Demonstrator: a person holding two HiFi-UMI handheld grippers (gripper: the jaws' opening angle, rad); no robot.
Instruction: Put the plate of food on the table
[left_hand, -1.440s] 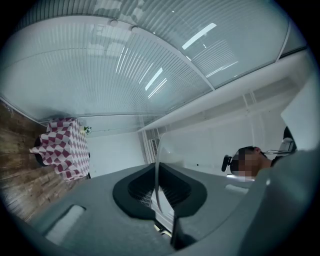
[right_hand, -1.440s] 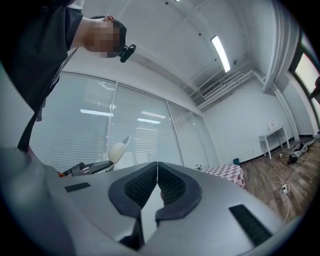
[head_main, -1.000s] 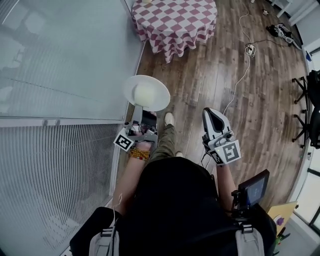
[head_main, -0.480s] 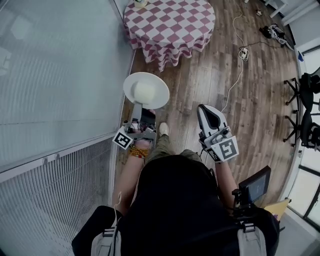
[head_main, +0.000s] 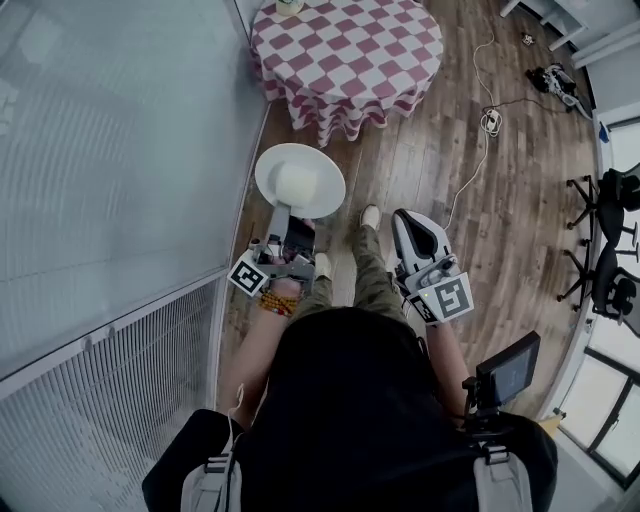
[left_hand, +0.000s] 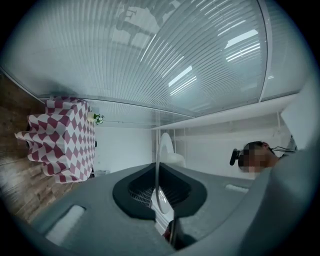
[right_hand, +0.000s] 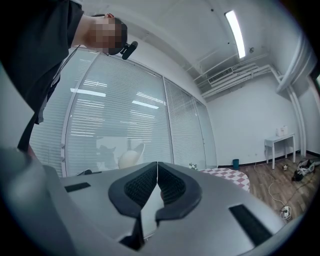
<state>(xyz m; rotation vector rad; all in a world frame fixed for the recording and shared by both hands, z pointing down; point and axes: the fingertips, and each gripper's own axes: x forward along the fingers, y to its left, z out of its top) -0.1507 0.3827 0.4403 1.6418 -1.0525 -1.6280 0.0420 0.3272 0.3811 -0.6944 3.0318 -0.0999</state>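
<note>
Over the floor (head_main: 500, 200), well short of the checkered worktop (head_main: 350, 50) ahead, the plate of food (head_main: 299, 182) sat pinched by its near rim in the fingers of the left gripper (head_main: 290, 214); the right gripper (head_main: 410, 222) had its fingers closed, empty.

The head camera looks steeply down past the person (head_main: 345, 400). Each camera on the left gripper (left_hand: 158, 196) and right gripper (right_hand: 157, 176) sits close behind its jaws, facing ahead; all views share the checked table (head_main: 345, 50).
</note>
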